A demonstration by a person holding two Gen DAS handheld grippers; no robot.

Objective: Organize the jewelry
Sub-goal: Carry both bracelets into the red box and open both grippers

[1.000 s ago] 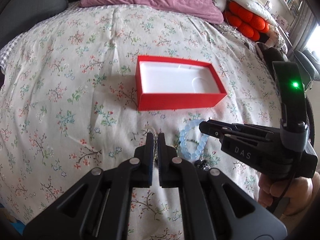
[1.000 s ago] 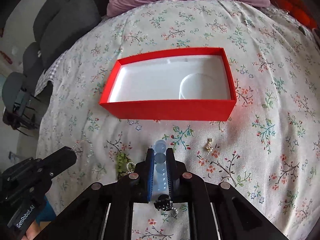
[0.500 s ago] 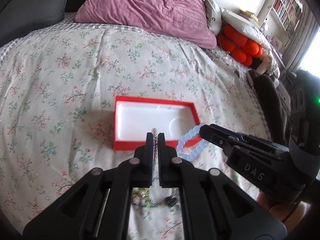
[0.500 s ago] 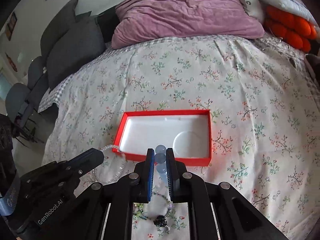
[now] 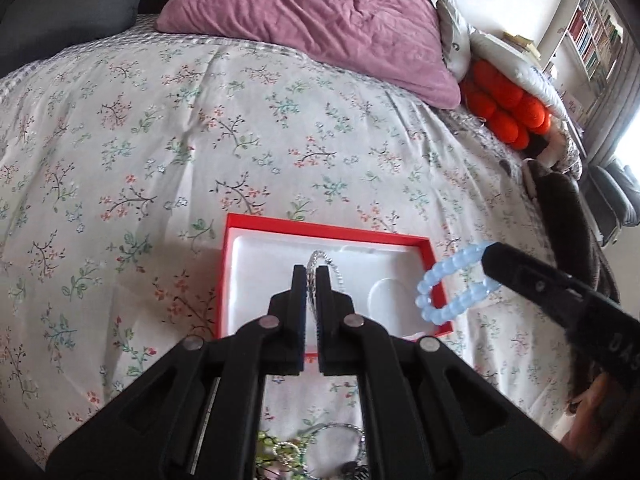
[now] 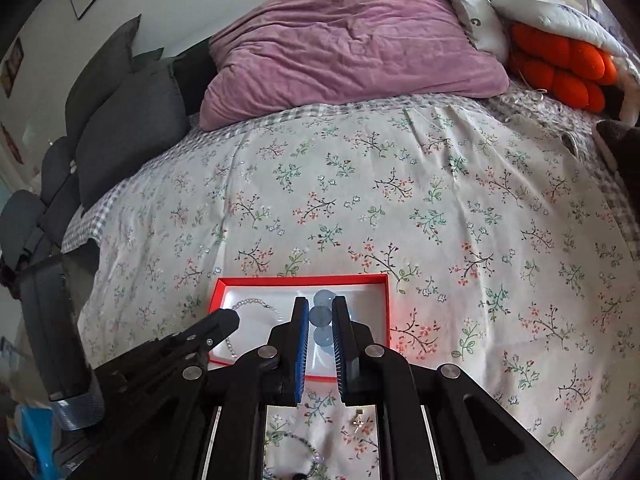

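Red box (image 5: pixel 434 272): open, white-lined, lay on the bed.
Blue bead bracelet (image 5: pixel 448 284): hung over its right edge.
Silver chain (image 5: pixel 320 258): dangled over the inside.

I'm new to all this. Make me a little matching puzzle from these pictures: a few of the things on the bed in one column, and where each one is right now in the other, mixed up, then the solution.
Things:
1. pale blue bead bracelet
2. silver bead chain
3. red box
4. small gold earring

Places:
A. lying loose on the floral bedspread, nearer the camera than the box
B. pinched in the left gripper
C. sitting open on the bedspread, white tray inside
D. pinched in the right gripper

Pairs: 1-D, 2-B, 3-C, 4-A
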